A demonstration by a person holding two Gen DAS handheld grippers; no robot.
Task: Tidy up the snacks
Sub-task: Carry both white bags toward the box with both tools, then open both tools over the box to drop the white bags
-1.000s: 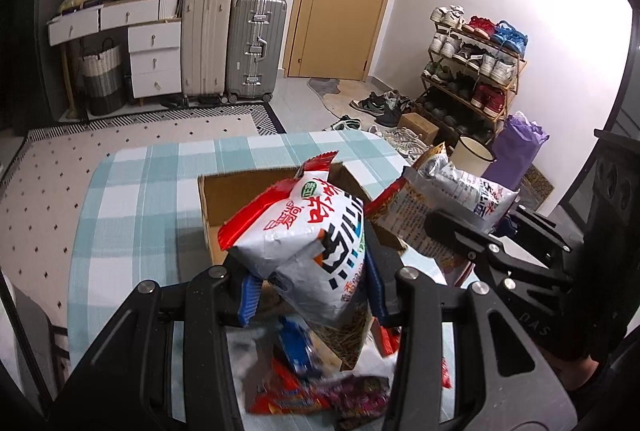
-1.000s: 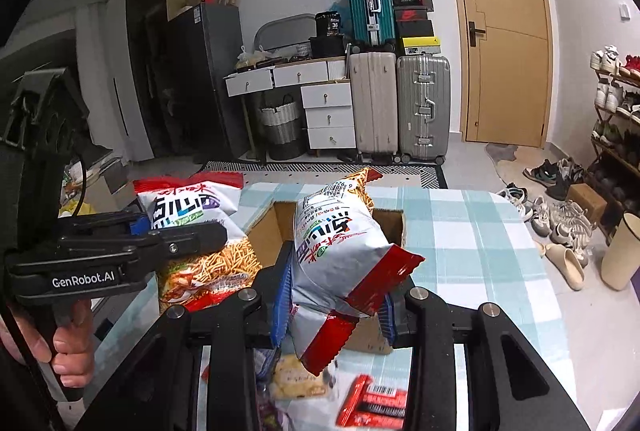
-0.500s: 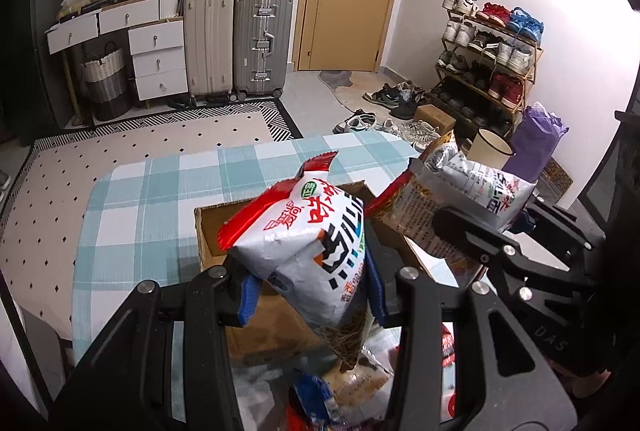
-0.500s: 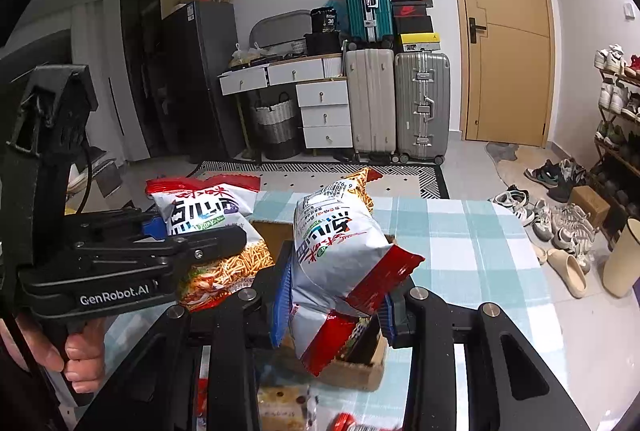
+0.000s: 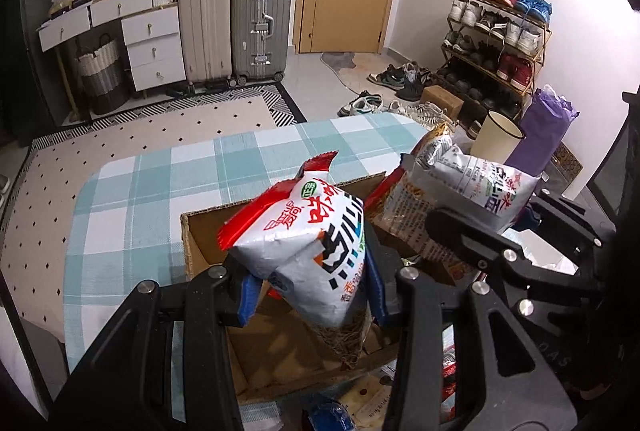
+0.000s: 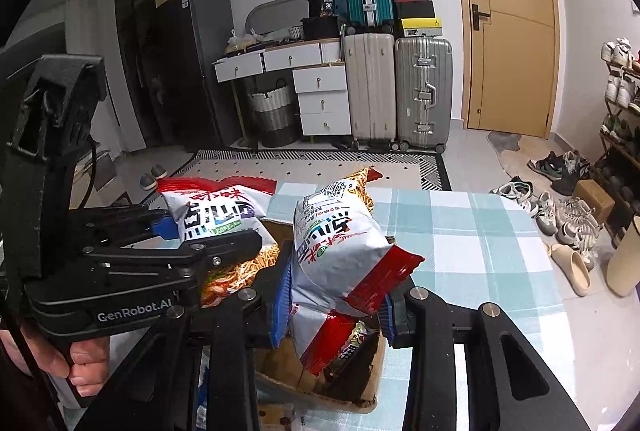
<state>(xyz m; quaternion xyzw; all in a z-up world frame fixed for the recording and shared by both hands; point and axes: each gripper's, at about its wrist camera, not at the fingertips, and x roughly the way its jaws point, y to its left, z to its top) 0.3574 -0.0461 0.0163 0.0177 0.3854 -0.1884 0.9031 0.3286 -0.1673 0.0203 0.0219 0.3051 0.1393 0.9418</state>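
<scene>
I have a snack bag in each pair of tongs, both of the same white-and-red noodle snack. The left bag (image 5: 312, 251) is pinched between the blue pads of the left tongs (image 5: 312, 295), its lower end hanging over the open cardboard box (image 5: 208, 235). The right bag (image 6: 340, 251) is clamped the same way in the right tongs (image 6: 334, 305), also above the box, where a few packets seem to lie already. The box sits on the worktop (image 5: 160, 175) under a teal checked cloth, with loose small packets (image 5: 448, 387) near its close edge.

I judge this to be the carry-and-drop step, with both bags over the target. Next I should lower each bag into the box, probably one at a time so the tongs don't collide, then open up. The puffy bags may catch on the box rim or flaps.
</scene>
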